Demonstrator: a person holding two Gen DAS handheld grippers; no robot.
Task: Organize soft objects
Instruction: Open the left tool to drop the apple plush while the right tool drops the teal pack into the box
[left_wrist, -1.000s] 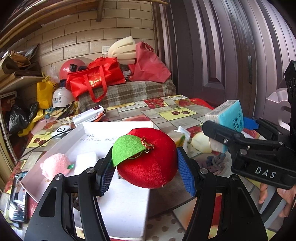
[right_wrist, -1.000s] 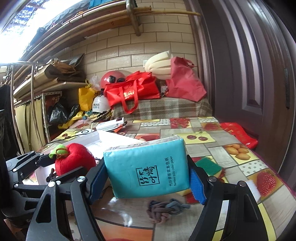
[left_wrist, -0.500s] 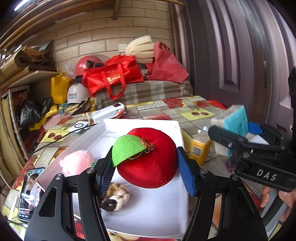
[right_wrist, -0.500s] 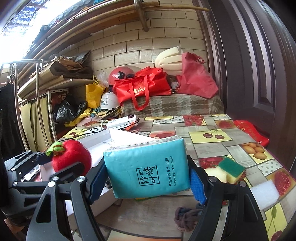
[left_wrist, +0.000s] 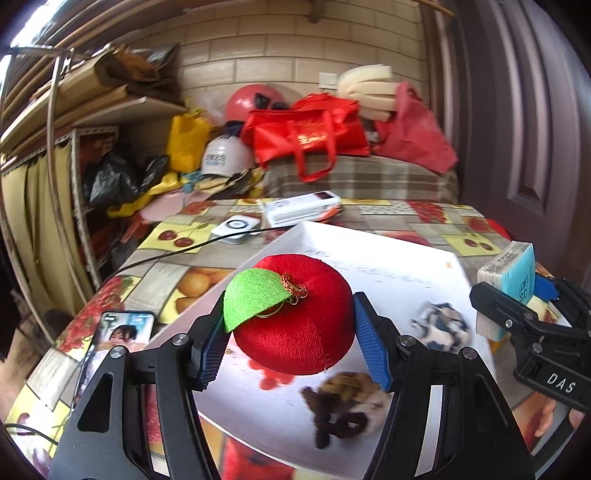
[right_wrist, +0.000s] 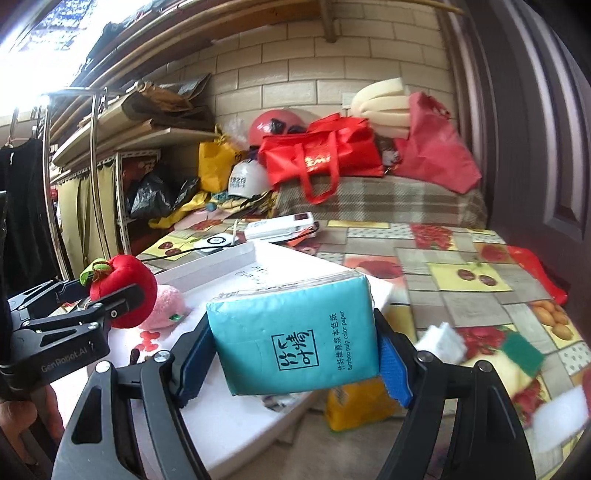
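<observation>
My left gripper (left_wrist: 291, 347) is shut on a red plush apple (left_wrist: 295, 317) with a green leaf and holds it above the white tray (left_wrist: 388, 258). The apple also shows at the left of the right wrist view (right_wrist: 123, 290). My right gripper (right_wrist: 295, 363) is shut on a teal tissue pack (right_wrist: 299, 332), held over the tray's right side (right_wrist: 229, 435). The pack shows at the right of the left wrist view (left_wrist: 517, 273). In the tray lie a brown knotted cloth (left_wrist: 347, 406), a grey-blue knotted cloth (left_wrist: 441, 326) and a pink plush (right_wrist: 164, 308).
A phone (left_wrist: 110, 343) lies on the patterned table at the left of the tray. A yellow sponge (right_wrist: 354, 404), a green-topped sponge (right_wrist: 517, 356) and white foam pieces (right_wrist: 441, 341) lie to the right of the tray. Red bags (left_wrist: 306, 133), helmets and a charger sit at the back.
Both grippers have moved left and forward over the tray with their objects still held. More of the tray's inside and its knotted cloths now show under the apple.
</observation>
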